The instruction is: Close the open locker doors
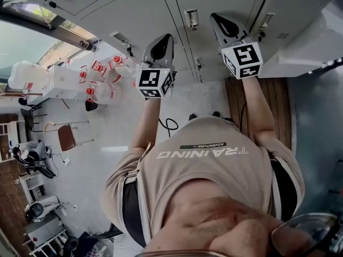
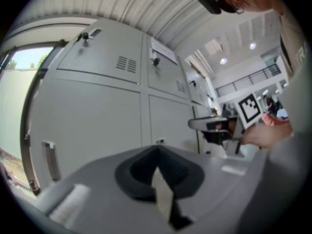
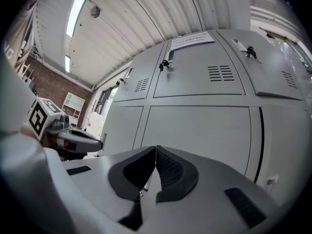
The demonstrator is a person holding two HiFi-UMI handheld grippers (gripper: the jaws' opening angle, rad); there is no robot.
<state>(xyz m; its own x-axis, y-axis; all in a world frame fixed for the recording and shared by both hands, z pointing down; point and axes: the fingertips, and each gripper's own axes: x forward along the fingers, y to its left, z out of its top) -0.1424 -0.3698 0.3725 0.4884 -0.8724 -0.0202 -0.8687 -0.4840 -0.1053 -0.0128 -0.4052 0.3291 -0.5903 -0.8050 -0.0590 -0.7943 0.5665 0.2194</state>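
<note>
Facing a row of grey lockers (image 1: 134, 15), most doors flat and closed. At the far right, one open door (image 1: 303, 42) swung outward, near the right gripper (image 1: 221, 20) but apart from it. Beside it, the left gripper (image 1: 162, 40), also raised toward the lockers and clear of them. Fingers of both pressed together, holding nothing.
</note>
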